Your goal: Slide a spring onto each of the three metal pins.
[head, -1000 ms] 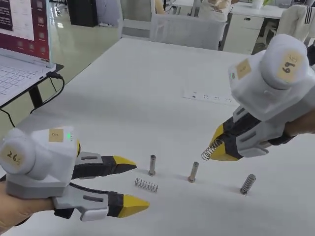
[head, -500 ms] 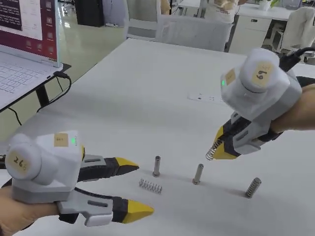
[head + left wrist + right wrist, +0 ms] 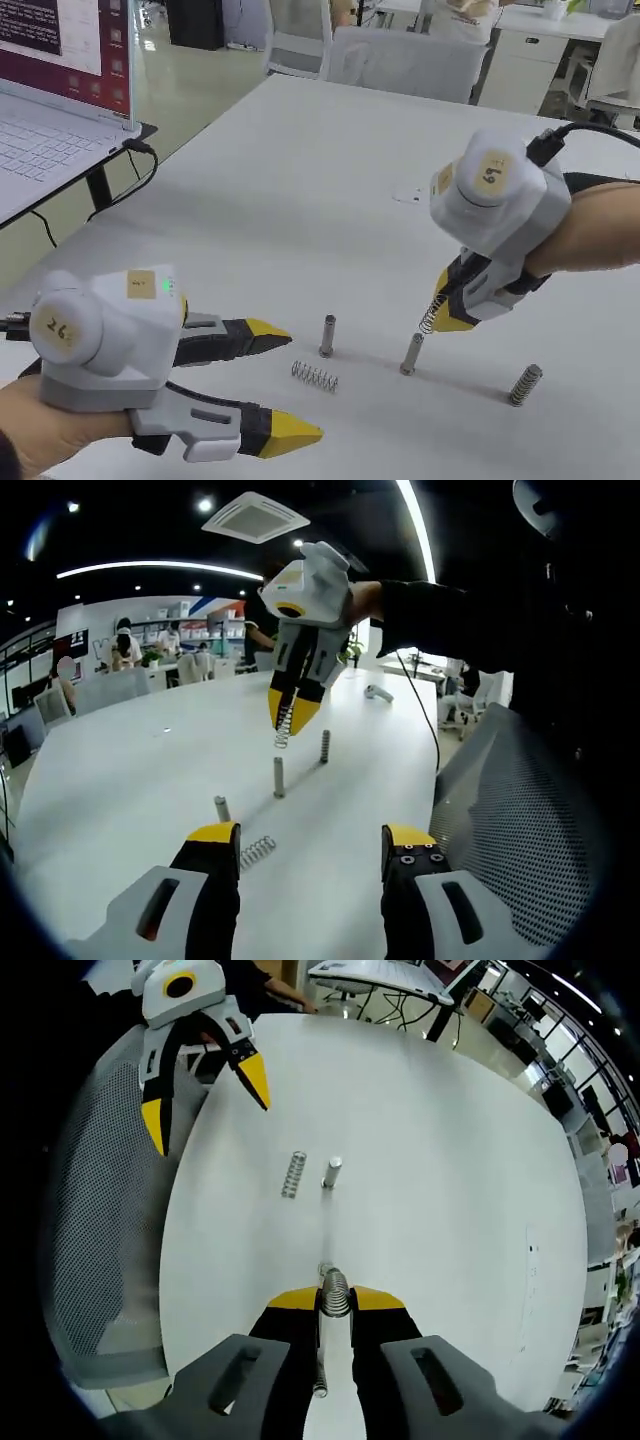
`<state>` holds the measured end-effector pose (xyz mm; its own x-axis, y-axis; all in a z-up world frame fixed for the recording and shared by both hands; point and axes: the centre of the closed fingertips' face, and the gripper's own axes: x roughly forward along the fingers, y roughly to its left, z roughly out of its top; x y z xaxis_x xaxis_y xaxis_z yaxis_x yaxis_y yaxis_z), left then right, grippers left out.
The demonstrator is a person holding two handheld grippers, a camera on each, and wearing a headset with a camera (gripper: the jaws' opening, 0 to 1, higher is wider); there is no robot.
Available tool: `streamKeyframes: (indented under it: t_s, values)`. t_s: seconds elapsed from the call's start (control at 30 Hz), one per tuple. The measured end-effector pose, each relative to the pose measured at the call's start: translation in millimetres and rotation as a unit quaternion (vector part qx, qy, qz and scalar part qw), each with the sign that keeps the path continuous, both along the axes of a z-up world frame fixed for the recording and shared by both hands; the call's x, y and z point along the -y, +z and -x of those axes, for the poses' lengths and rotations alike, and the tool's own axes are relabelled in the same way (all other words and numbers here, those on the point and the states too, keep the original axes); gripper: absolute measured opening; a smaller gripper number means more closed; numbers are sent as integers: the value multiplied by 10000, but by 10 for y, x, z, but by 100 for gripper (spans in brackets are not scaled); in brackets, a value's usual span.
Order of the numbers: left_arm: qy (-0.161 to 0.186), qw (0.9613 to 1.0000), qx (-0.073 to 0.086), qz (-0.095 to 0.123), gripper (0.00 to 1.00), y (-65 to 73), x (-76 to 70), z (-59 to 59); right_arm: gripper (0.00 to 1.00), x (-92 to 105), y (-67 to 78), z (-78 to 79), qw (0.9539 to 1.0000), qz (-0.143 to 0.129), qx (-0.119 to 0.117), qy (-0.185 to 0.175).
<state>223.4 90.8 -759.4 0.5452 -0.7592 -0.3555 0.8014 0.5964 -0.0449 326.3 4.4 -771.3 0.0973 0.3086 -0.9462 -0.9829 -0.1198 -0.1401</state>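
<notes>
A broad white table with a plain matte top carries the work. Two bare metal pins stand upright on it, the left pin and the middle pin, apart from each other. A loose spring lies flat just in front of the left pin, and further right a standing spring rises on end, slightly tilted, its coils hiding whatever is inside. The right gripper points down over the middle pin with its jaws pinched on a held spring, which hangs at a slant with its lower end close above the pin's top; whether they touch cannot be told. The left gripper hovers low at the near side of the table, jaws spread wide with nothing between them, tips aimed toward the loose spring. Farther back on the table lies a white power strip. To the left an open laptop sits on a separate dark stand, with a black cable looping off it. Beyond the table's far edge are a grey chair and a pale cabinet on a shiny floor. The left gripper view shows an open office with long strip lights, a ceiling vent and a mesh chair back beside the table.
</notes>
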Motion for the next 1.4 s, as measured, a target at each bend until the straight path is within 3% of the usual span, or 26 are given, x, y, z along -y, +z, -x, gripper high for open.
streamKeyframes:
  t_s: [0.67,1.4]
  values:
    - [8,10000,24,30,53,4,6,-16,9,-29,-182,5,9998,67,-169,-48]
    - [7,10000,39,25,53,-2,7,-16,9,-66,-537,-6,9993,272,-206,-137]
